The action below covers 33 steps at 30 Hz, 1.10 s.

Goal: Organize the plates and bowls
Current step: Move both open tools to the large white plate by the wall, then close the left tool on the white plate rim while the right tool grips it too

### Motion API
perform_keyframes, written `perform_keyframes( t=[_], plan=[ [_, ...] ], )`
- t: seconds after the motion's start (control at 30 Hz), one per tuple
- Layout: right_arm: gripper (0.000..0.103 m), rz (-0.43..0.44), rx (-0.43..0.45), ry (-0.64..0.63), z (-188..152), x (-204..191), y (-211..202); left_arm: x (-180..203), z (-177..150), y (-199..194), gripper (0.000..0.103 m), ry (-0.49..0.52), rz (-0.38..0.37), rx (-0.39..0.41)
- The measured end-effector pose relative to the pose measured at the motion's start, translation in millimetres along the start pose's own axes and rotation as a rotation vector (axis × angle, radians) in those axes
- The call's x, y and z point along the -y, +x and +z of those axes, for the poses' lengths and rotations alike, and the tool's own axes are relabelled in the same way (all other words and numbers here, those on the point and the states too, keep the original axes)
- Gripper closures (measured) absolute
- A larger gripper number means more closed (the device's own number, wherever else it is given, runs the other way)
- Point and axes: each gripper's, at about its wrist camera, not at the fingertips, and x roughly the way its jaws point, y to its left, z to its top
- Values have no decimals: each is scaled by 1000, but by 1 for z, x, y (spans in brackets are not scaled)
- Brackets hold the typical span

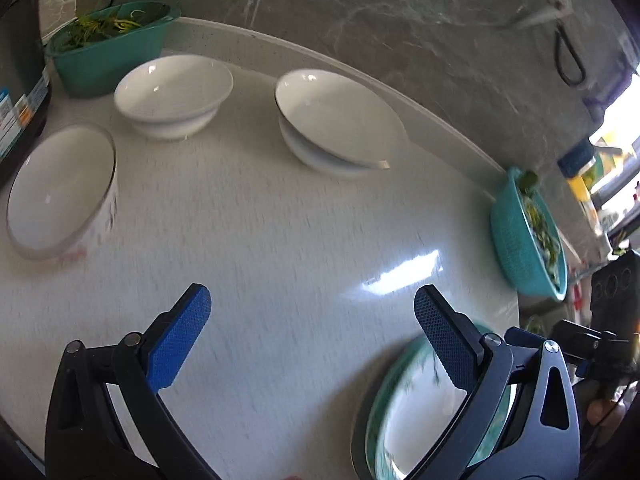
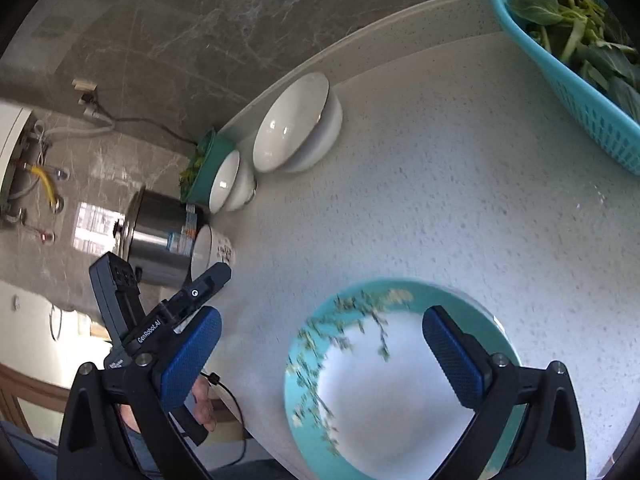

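Observation:
A teal plate with a blossom pattern (image 2: 384, 392) lies flat on the pale countertop (image 2: 440, 200), under my right gripper (image 2: 320, 344), whose jaws stand open above it with nothing held. The same plate (image 1: 404, 420) shows partly behind the right finger of my left gripper (image 1: 312, 332), which is open over bare counter. Further back stand white bowls: a stacked pair (image 1: 336, 120), a smaller stack (image 1: 174, 94), and a patterned bowl (image 1: 60, 192) at the left. In the right wrist view they line up along the wall: the large stack (image 2: 296, 120), the smaller one (image 2: 232, 184), the patterned bowl (image 2: 210, 248).
A teal basket of greens (image 1: 112, 44) stands at the back left beside a steel pot (image 2: 160, 236). A turquoise colander with greens (image 1: 528, 236) (image 2: 580, 80) sits at the right. A grey marble wall (image 1: 360, 20) runs behind. The left gripper's body (image 2: 160, 320) and a hand (image 2: 204, 408) show at the counter's edge.

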Motion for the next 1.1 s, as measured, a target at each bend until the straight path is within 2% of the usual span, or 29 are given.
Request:
perform_keyframes(
  t=[0.1,0.23,0.3,0.43,0.53,0.77,0.8,1.0,1.07,1.1],
  plan=[
    [1,-54,-35,-14,32,-11,9,-10,30,16,1,-40,21,-35],
    [8,-142,-58,-131,88,-36,27,-16,71,38,1,-88,41,-4],
    [14,-187,-56,-151,119,-40,41,-14,90,54,1,-91,55,-2],
    [19,-208,-38,-170,161,-38,69,-10,114,83,1,-96,69,-22],
    [26,-214,-58,-168,184,-32,98,-8,128,101,1,-97,81,-26],
    [26,-222,-68,-171,202,-24,132,-6,160,135,9,-84,97,-36],
    [26,-224,-68,-169,203,-24,139,-7,164,139,12,-83,100,-38],
    [34,-221,-90,-157,210,-19,159,-8,176,155,49,-70,99,-69],
    [36,-231,-112,-157,210,-17,162,-7,178,162,50,-65,98,-86],
    [38,-229,-119,-154,210,-15,163,-7,178,166,58,-68,88,-91]
  ],
)
